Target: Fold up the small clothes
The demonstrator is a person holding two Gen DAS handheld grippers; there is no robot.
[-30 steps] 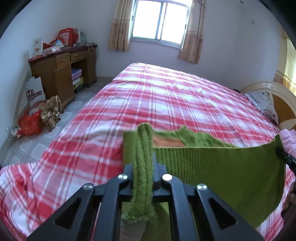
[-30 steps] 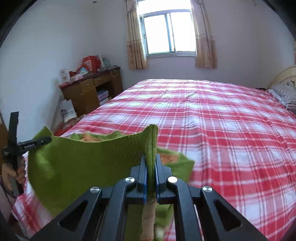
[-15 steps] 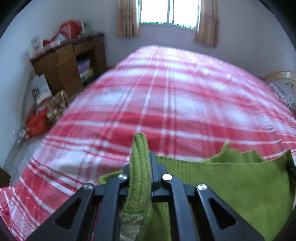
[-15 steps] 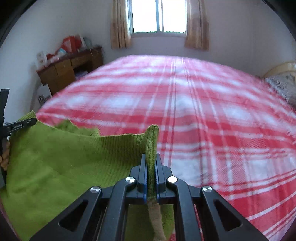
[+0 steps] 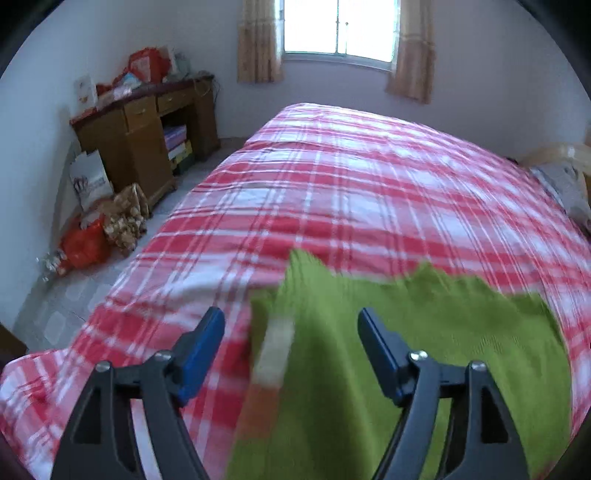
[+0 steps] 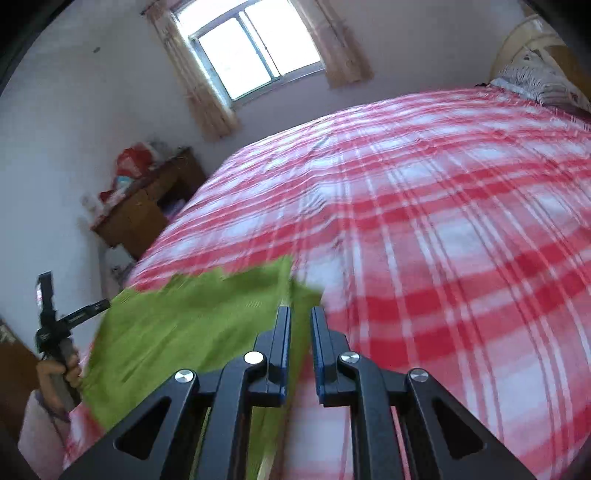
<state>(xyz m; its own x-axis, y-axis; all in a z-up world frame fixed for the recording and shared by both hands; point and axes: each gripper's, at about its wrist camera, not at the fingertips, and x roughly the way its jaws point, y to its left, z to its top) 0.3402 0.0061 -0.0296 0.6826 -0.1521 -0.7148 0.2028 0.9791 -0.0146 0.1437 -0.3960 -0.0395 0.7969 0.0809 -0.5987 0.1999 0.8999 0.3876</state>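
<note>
A green knit garment [image 5: 424,343] lies spread on the near part of the red plaid bed [image 5: 369,192]. My left gripper [image 5: 291,332] is wide open above its left edge, where a pale and orange cuff strip [image 5: 273,354] shows between the jaws. In the right wrist view the garment [image 6: 192,325] lies left of my right gripper [image 6: 300,314], whose jaws stand slightly apart with a thin fold of green cloth between them, no longer pinched. The left gripper [image 6: 74,314] also shows in that view at the far left, held by a hand.
A wooden desk [image 5: 144,129] with clutter on top stands by the left wall, with bags [image 5: 103,229] on the floor beside it. A window with curtains [image 5: 340,29] is at the back. A pillow [image 6: 535,77] and headboard lie at the far right.
Both grippers have opened and let go of the green garment, which has dropped flat onto the bed. The left jaws opened wide, the right only a little. Both cameras shifted.
</note>
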